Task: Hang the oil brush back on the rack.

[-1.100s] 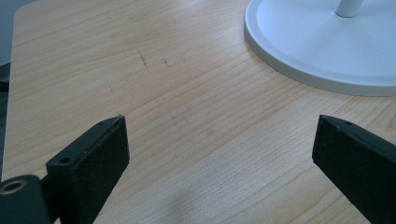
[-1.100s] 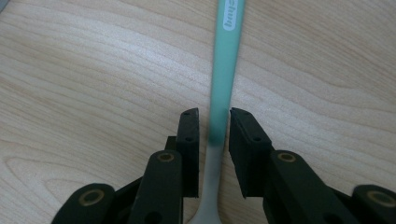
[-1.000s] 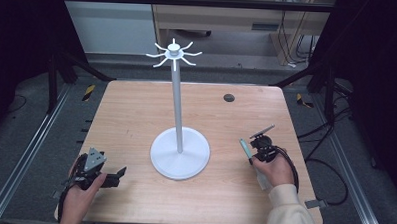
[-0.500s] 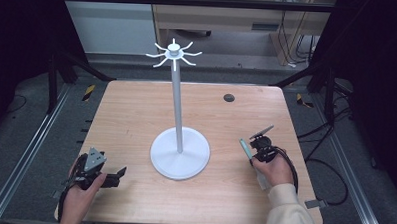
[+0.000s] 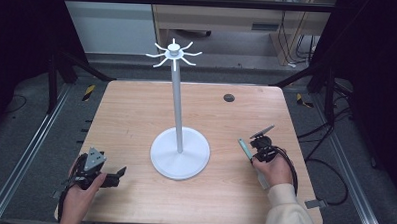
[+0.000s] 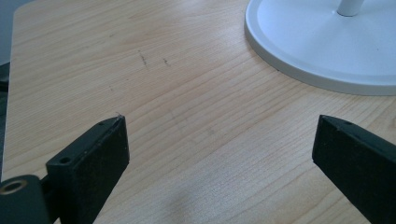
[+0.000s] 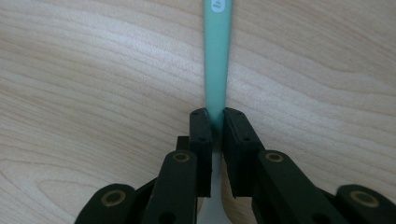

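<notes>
- Right gripper (image 7: 215,122): jaws closed on a slim green strip (image 7: 217,56); they had just been closing, strip between them. The right gripper view showed the pads pinching the strip's narrow end, the rest running straight ahead, low over the wooden table (image 7: 84,70), with a small white mark near its far end.
- High view: same right gripper (image 5: 254,148) in the person's right hand (image 5: 272,169), near the table's right edge; the strip (image 5: 245,148) appeared as a short pale-green sliver pointing up-left. The pinch itself was too small to read there.
- Left gripper (image 6: 219,140): jaws wide apart, bare wood between them. The left gripper view showed the white round base (image 6: 327,51) of the stand ahead to the right, apart from the jaws.
- High view: left gripper (image 5: 115,173) in the left hand (image 5: 78,198) at the near left corner; the stand's pole (image 5: 176,111) rose to a crown of white hooks (image 5: 173,53), a part the left gripper view cut off.
- Small dark round spot (image 5: 229,97) on the table's far right.
</notes>
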Demonstrator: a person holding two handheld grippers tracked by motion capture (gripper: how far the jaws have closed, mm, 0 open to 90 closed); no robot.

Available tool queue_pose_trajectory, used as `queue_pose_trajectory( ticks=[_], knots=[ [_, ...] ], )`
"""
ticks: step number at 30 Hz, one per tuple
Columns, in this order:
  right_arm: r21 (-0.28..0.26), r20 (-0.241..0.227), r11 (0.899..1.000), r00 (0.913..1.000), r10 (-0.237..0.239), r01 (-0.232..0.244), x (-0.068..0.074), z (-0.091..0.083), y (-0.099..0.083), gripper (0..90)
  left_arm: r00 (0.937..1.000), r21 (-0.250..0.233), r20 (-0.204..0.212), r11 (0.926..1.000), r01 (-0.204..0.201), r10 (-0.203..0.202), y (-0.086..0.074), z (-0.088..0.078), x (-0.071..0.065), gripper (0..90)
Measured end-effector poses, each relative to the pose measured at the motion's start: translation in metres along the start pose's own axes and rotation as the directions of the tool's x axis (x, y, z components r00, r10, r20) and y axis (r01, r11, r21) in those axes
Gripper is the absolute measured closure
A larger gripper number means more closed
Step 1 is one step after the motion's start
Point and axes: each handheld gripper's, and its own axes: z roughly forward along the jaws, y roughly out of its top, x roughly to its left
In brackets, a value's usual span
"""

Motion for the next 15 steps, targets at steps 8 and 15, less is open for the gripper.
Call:
queue_pose_trajectory(
  ticks=[8, 15],
  knots=[
    [-0.1, -0.012, 0.995, 0.9998, 0.014, -0.016, -0.003, -0.021, 0.002, 82.7, 0.9999, -0.002, -0.009, 1.0, 0.005, -0.005, -0.001, -0.002, 0.001, 3.4],
    [-0.177, -0.027, 0.984, 0.9996, 0.006, -0.011, -0.004, -0.04, 0.009, 82.7, 0.9998, 0.006, -0.019, 1.0, 0.002, -0.002, -0.001, -0.001, 0.001, 3.4]
  ],
)
